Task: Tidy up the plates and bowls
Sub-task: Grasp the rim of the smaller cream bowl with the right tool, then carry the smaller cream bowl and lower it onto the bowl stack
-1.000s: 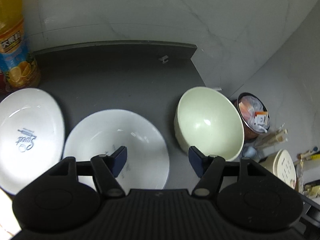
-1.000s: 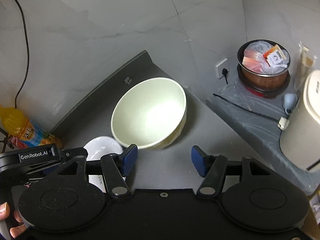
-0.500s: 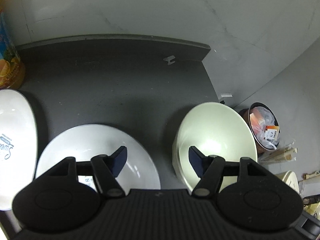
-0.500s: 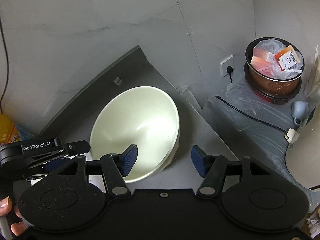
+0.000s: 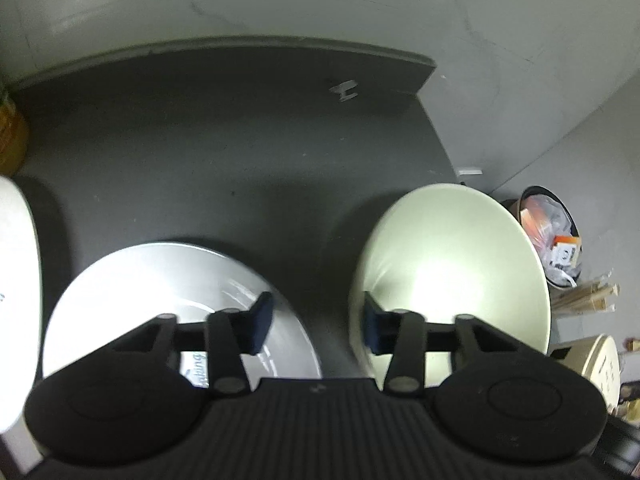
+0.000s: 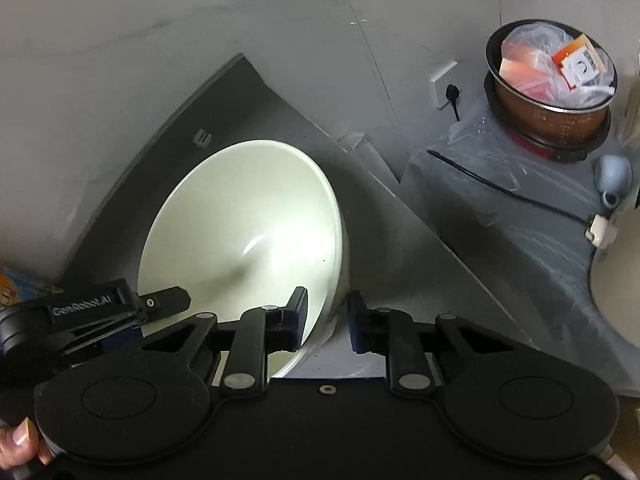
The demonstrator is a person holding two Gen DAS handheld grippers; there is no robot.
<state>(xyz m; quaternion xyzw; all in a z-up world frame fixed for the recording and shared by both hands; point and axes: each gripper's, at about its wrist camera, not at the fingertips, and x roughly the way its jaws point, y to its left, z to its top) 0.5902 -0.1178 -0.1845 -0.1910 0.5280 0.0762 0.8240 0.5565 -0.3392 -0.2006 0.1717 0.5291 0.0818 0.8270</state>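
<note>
A: Right gripper [image 6: 327, 322] closing astride the cream bowl [image 6: 244, 232] rim, lower centre; pads not yet touching.
B: Left gripper [image 5: 314, 322]?
A: Closing too, bowl wall at its right pad, nothing pinched.

A dark grey counter [image 5: 224, 152] carries a pale green bowl [image 5: 460, 280] near its right edge, a white plate [image 5: 160, 280] beside it, and another white plate [image 5: 16, 280] at far left.

"GenRobot.AI" on the left gripper [image 6: 116, 320], partial print "bing" on a white plate [image 5: 160, 280]
</note>
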